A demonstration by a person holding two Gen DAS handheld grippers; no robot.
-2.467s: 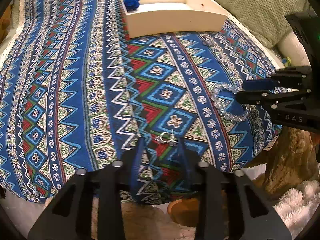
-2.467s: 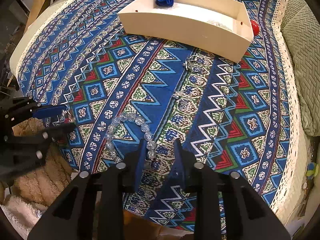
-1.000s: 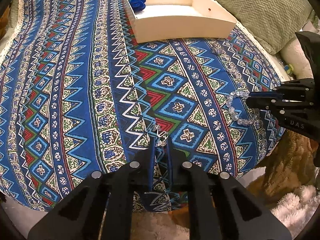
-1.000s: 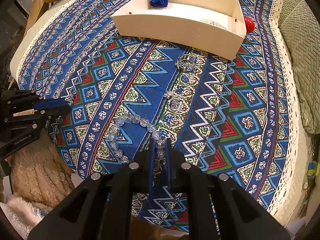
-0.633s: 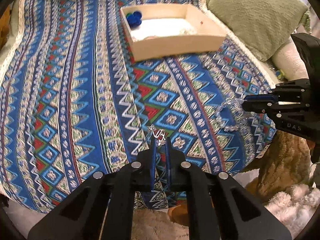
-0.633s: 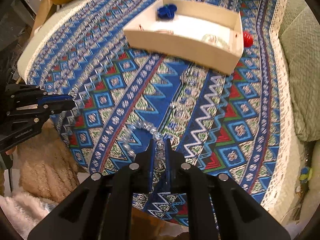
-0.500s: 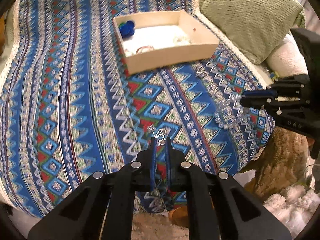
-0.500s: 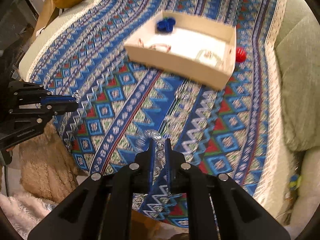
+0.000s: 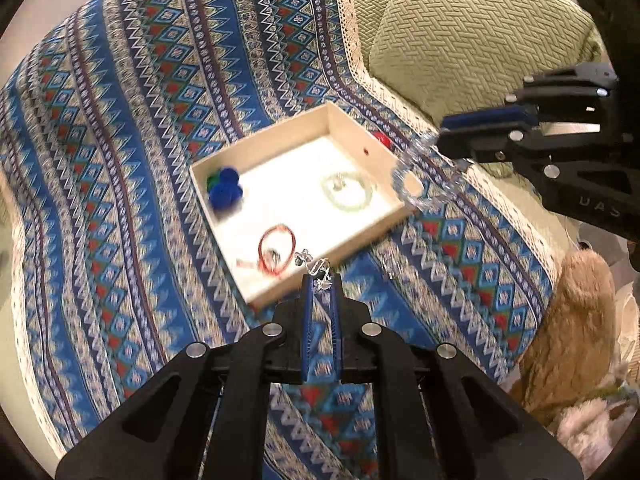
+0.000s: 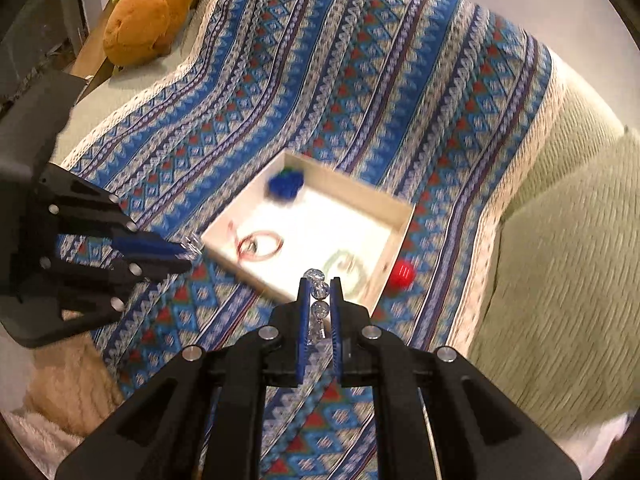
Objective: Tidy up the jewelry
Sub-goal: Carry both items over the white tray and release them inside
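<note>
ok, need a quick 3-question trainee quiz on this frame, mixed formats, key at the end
1. True or false: the left gripper is shut on a small silver earring.
2. Multiple choice: what does the right gripper hold? A) a red ring B) a clear bead bracelet C) nothing
3. Fill in: the red ball lies on the patterned cloth, ______ the white tray.

Key:
1. True; the jaws stand pinched on it, near the tray's front wall.
2. B; the beads sit between the jaws, and the left wrist view shows the loop hanging by the tray's corner.
3. Outside, beside its wall.
</note>
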